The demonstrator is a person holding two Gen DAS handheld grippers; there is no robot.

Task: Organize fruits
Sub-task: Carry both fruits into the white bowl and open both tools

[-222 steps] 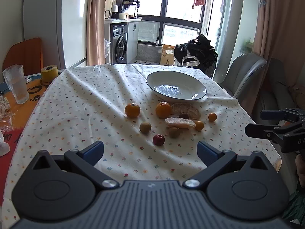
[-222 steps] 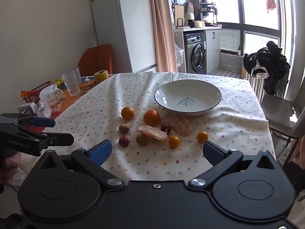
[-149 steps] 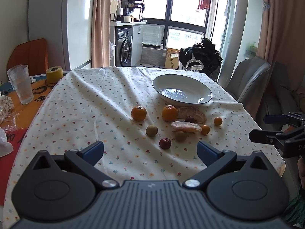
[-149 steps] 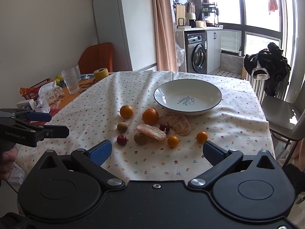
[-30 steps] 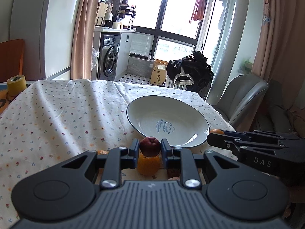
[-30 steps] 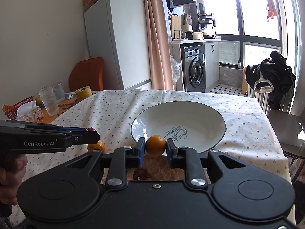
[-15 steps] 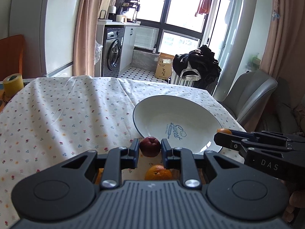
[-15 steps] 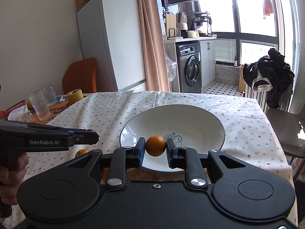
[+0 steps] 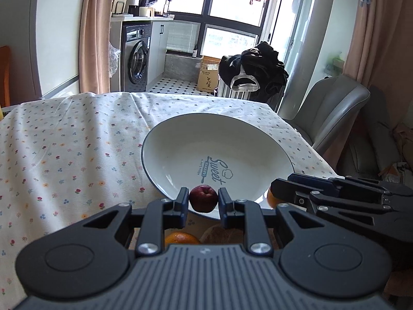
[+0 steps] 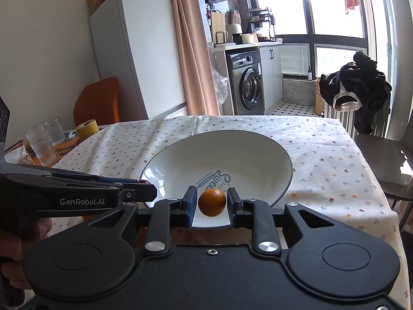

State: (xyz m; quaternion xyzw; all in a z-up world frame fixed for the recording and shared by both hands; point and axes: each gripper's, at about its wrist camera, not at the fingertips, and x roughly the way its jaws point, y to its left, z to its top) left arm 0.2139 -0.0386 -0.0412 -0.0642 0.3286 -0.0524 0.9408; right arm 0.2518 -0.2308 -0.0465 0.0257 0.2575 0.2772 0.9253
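Note:
A white plate [image 9: 206,139] [image 10: 232,152] with blue lettering lies on the flowered tablecloth [image 9: 64,155]. My left gripper [image 9: 203,198] is shut on a small red apple [image 9: 203,198] and holds it over the plate's near rim. My right gripper [image 10: 212,202] is shut on a small orange [image 10: 212,202] above the near part of the plate. In the left wrist view the right gripper [image 9: 275,193] comes in from the right, with the small orange [image 9: 270,198] just showing. The left gripper [image 10: 147,188] enters the right wrist view from the left. A larger orange [image 9: 180,238] and a piece of peel [image 9: 222,232] lie below the left gripper.
Two glasses [image 10: 41,144] and a yellow tape roll [image 10: 87,128] stand at the table's far left. A grey chair [image 9: 333,113] [image 10: 382,160] stands at the right edge. Dark clothes [image 9: 258,67] hang beyond the table. A hand [image 10: 23,235] grips the left tool.
Both grippers have moved forward with their fruit, from short of the plate to over its near rim. The plate looks larger and closer in both views.

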